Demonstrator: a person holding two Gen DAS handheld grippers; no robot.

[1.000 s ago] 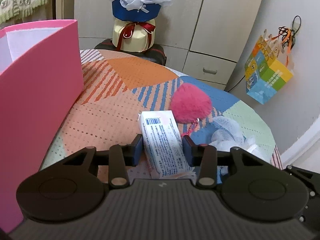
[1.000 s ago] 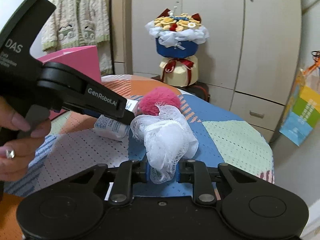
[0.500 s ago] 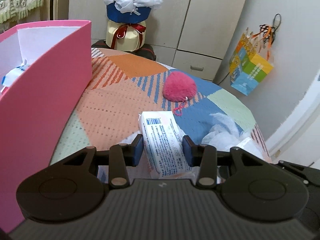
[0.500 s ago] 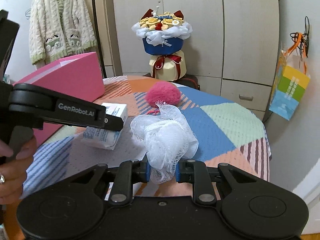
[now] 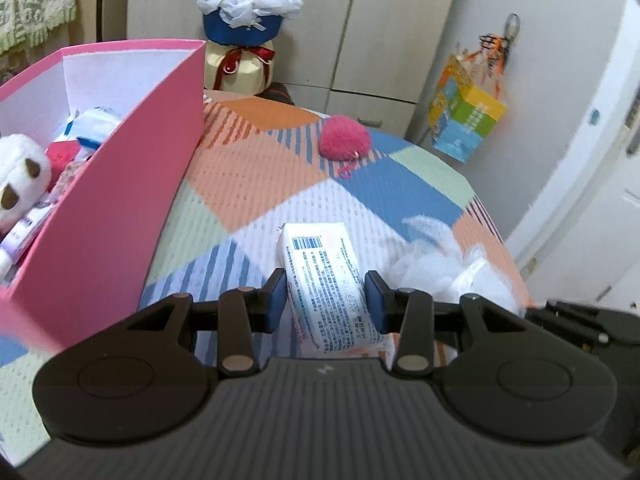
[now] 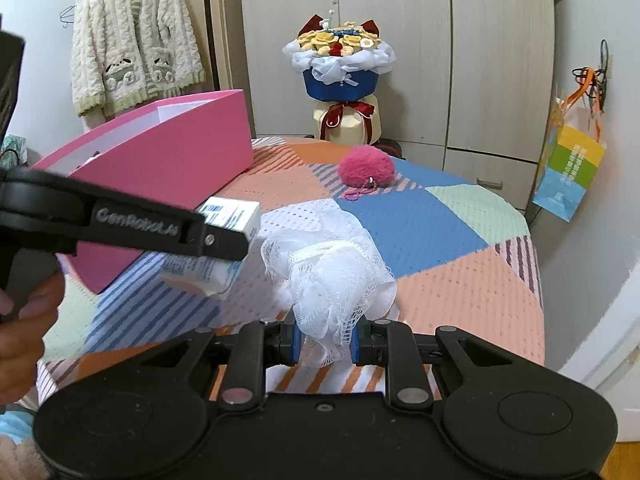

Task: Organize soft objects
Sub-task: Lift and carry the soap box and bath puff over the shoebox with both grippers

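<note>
My left gripper (image 5: pixel 325 294) is clamped on a white tissue pack (image 5: pixel 326 276) with a blue barcode, jaws partly closed against its sides, pack carried off the tablecloth, just right of the pink box (image 5: pixel 120 184). In the right wrist view the same pack (image 6: pixel 224 240) hangs near the box's (image 6: pixel 160 160) front wall. My right gripper (image 6: pixel 324 344) is pinched nearly shut on a white mesh bath pouf (image 6: pixel 328 272), pouf bulging above the blue pads (image 6: pixel 295 338), right of the box and past the pack. A pink fuzzy pom-pom (image 6: pixel 366 168) with a bead chain lies on the patchwork tablecloth (image 6: pixel 460 280), well right of the box, beyond both held items. Inside the box I see a white plush toy (image 5: pixel 18 176) and some packets. Behind the box: a flower bouquet (image 6: pixel 340 80), wardrobe doors, a knit cardigan (image 6: pixel 132 36) on a hanger. A hand (image 6: pixel 24 340) grips the left tool's handle.
</note>
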